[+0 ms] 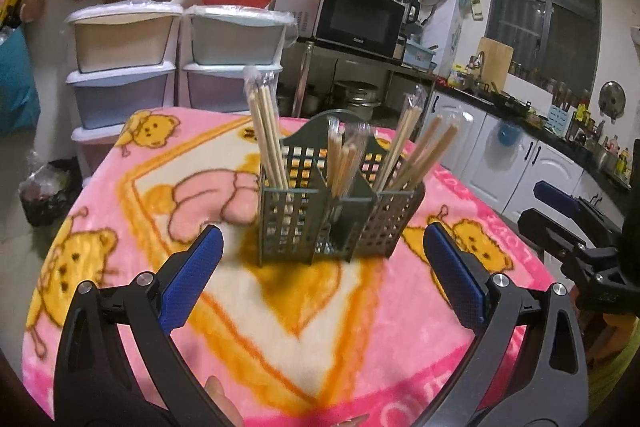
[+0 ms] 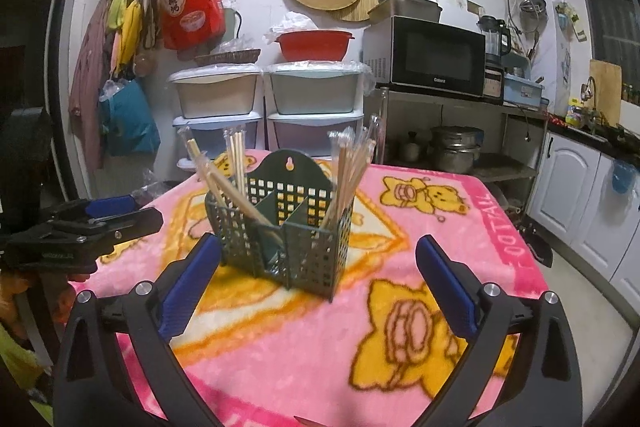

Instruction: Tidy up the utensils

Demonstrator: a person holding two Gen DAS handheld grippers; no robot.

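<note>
A dark green perforated utensil holder stands upright on the table, split into three compartments. Bundles of wrapped wooden chopsticks lean out of its left, middle and right compartments. My left gripper is open just in front of the holder, its blue pads wide apart with nothing between them. The right gripper shows at the right edge. In the right wrist view the holder sits ahead of my open, empty right gripper, and chopsticks lean to both sides. The left gripper shows at the left edge.
A pink blanket with yellow bears covers the table. Stacked plastic drawers stand behind it, with a microwave on a metal rack to the right. White cabinets line the right side. Fingertips of a hand show at the bottom.
</note>
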